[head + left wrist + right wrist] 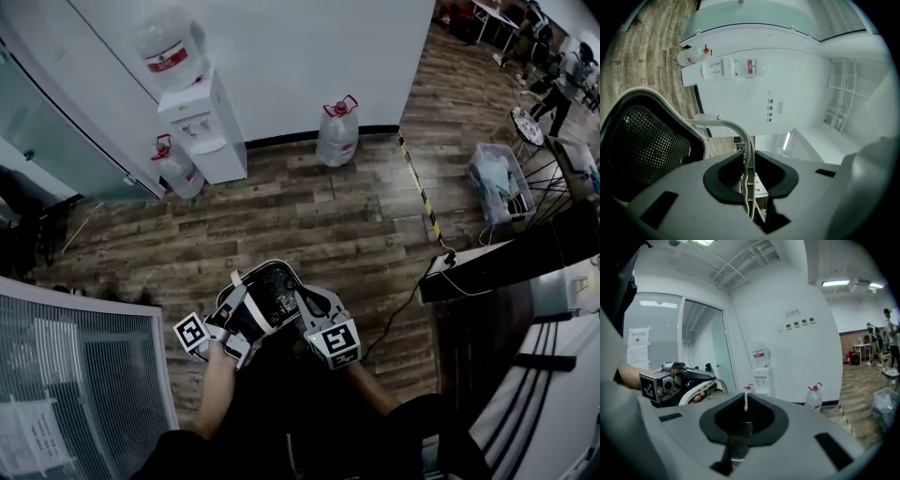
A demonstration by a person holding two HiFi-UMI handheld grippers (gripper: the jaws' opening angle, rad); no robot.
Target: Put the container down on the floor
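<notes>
Left gripper (750, 180) is clamped on the white rim of the mesh container (647, 145). Right gripper (744, 422) pinches its mesh wall. The container is held between both above the wooden floor (309, 220), mouth upward. Its contents cannot be made out.

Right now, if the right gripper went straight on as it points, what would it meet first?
Past the container it grips, probably the water dispenser at the white wall; depth is unclear.
</notes>
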